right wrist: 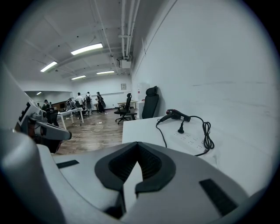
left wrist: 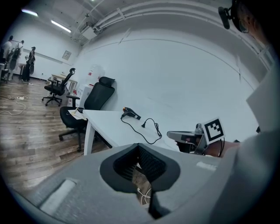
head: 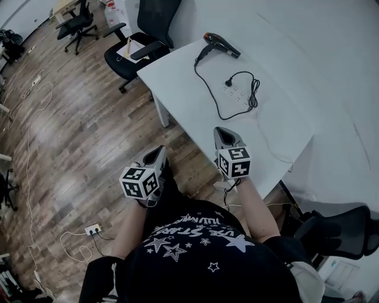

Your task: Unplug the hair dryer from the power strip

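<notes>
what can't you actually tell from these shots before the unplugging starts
- Head view: which socket of the power strip the plug sits in. It is white on white and too small.
- Head view: where the strip's white lead ends. It drops past the table edge.
- Left gripper view: the power strip itself is too small and washed out against the table.
- All views: the hair dryer switch setting is too small.

Office: swivel chairs [head: 155, 18], white desks [head: 177, 89], ceiling strip lights [right wrist: 86, 48].

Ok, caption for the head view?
On the white table, the hair dryer is plugged into the power strip; left gripper and right gripper hover nearby.
</notes>
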Motion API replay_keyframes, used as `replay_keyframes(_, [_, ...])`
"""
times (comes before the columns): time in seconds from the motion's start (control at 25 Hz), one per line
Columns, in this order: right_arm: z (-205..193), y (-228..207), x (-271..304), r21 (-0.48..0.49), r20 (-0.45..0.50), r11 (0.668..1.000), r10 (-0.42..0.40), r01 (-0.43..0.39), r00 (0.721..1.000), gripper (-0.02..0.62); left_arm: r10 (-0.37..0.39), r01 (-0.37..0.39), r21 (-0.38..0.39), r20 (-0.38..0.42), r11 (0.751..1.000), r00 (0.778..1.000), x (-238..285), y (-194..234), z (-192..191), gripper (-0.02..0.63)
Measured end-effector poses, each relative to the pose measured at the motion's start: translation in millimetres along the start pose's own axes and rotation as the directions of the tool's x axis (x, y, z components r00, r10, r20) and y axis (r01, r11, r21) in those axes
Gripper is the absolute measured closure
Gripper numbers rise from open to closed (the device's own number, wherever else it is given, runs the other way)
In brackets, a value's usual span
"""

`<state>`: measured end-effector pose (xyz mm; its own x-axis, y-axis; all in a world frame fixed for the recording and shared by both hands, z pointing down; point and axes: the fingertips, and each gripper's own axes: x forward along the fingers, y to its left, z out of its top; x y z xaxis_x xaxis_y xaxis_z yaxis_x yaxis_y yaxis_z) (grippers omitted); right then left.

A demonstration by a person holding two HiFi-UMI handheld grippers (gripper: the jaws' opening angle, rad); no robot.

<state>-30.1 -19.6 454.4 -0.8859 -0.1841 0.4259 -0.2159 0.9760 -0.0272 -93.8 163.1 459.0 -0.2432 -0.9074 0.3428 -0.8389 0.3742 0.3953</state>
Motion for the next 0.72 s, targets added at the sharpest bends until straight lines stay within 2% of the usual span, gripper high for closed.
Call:
replay_keyframes(0.2, [-2,-28,11,0.020,-0.026,0.996,-0.084,0.085,0.996,0.586,-0.071,0.071,0.008,-0.053,0.997,0.996,41,10,8,0.598])
replay_keyframes(0.28, [1,-41,16,0.042,-0.032,0.992,-0.118,0.119,0.992,0.586,-0.107,0.112,0.056,-0.079,0.992,0.991,55,10,16,0.598])
replay_keyframes(0.4, [7,-56,25,0.058,-0.033,0.985,-0.161,0.163,0.986,0.586,-0.163,0.180,0.154,-0.117,0.972,0.980,81,9,31,0.598])
replay_keyframes(0.56, [6,-73,34,0.088,-0.059,0.968,-0.228,0.233,0.972,0.586,-0.263,0.283,0.136,-0.148,0.950,0.953,116,8,48,0.598])
replay_keyframes(0.72, [13,-94,42,0.105,-0.072,0.949,-0.292,0.298,0.954,0.586,-0.314,0.344,0.155,-0.191,0.926,0.930,150,13,64,0.598])
